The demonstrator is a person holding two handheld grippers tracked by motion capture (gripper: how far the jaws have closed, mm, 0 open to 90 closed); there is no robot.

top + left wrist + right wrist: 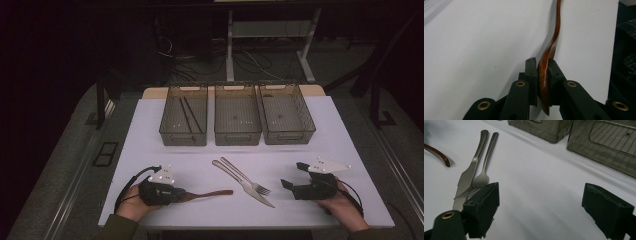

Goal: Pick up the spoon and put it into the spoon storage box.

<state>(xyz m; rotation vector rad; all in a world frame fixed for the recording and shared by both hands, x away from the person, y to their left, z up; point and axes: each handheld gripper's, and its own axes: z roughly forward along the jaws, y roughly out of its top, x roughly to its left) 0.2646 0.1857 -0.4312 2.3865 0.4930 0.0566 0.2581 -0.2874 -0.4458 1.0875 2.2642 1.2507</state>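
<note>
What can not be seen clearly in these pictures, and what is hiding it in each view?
- Wooden spoon, high view: its bowl end is hidden under the left gripper, which is shut on it.
- Same spoon, left gripper view: the handle end is cut off by the top edge.
- Knife, right gripper view: its blade tip is hidden behind the right gripper's open jaw.
- Two thin dark sticks in the left basket, high view: too small and dim to identify.

Black tongs (187, 196) (brass rivets), olive sleeves (117, 229)
</note>
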